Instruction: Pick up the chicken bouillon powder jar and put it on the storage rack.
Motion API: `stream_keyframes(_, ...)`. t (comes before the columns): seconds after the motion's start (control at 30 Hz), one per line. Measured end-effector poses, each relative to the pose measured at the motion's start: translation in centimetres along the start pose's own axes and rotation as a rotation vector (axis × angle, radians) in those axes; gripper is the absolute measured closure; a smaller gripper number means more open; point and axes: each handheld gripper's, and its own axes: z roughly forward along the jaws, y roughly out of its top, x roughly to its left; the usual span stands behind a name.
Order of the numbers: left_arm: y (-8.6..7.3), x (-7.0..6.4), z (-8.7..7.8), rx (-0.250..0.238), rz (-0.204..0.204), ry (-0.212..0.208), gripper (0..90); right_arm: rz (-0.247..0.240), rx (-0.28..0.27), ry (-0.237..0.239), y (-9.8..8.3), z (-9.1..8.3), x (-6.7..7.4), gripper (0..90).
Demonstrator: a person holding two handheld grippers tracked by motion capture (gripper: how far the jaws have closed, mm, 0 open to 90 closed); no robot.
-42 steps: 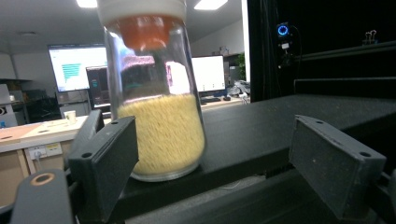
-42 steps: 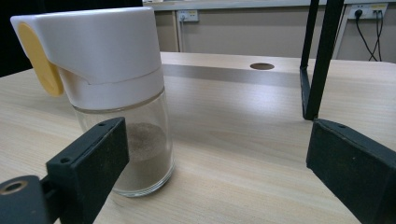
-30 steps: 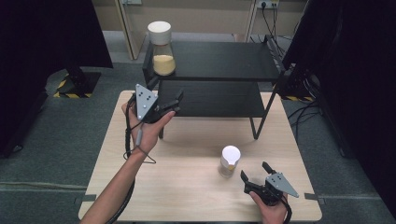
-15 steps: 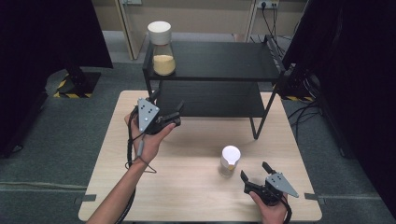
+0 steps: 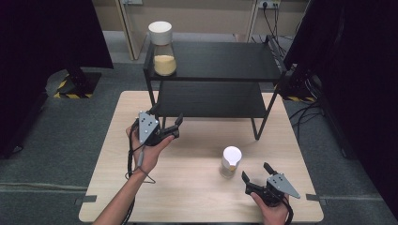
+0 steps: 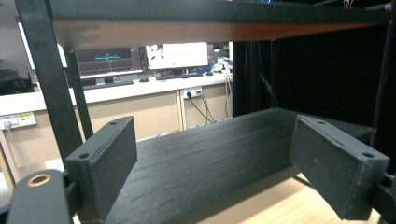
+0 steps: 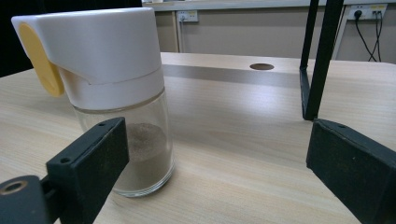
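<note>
Two grippers are out over the table [image 5: 197,197], both with jaws spread wide and nothing between them. The right gripper [image 5: 257,179] sits low at the near right corner, pointed toward the shaker [image 5: 231,161], which stands upright on the wood just to its far left, near but not touching. In the right gripper view the shaker [image 7: 109,93] stands left of the line between the jaws, beside the left jaw rather than between the two, so the gripper looks staged for a grasp and would need to shift left before closing. Its white cap has a yellow tab, and brown powder lies in the bottom of the clear glass.

The left gripper [image 5: 165,124] is held higher, at the left of the table, aimed at the near edge of the black rack [image 5: 211,101]. The left gripper view looks along the lower shelf [image 6: 210,154] and under the upper one, which suggests that hand is checking or marking a spot there. A tall jar [image 5: 162,49] with a white lid stands on the far left corner of the top shelf, well apart from both grippers.
</note>
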Motion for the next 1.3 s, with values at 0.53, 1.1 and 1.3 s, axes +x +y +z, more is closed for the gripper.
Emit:
stream_keyframes(0.53,-4.3,0.1,-1.1,0.044,-0.015,-0.033,13.6,-0.002,-0.001,-0.002,0.0,0.0,0.1,6.1)
stream_keyframes(1.1,-7.9,-0.3,-2.0,0.121,-0.03,-0.044,13.5,-0.003,-0.001,-0.002,0.0,0.0,0.1,6.1)
stream_keyframes(1.3,-9.2,-0.4,-2.3,0.135,-0.052,-0.051,13.3,-0.004,-0.001,-0.002,0.0,0.0,0.1,6.1)
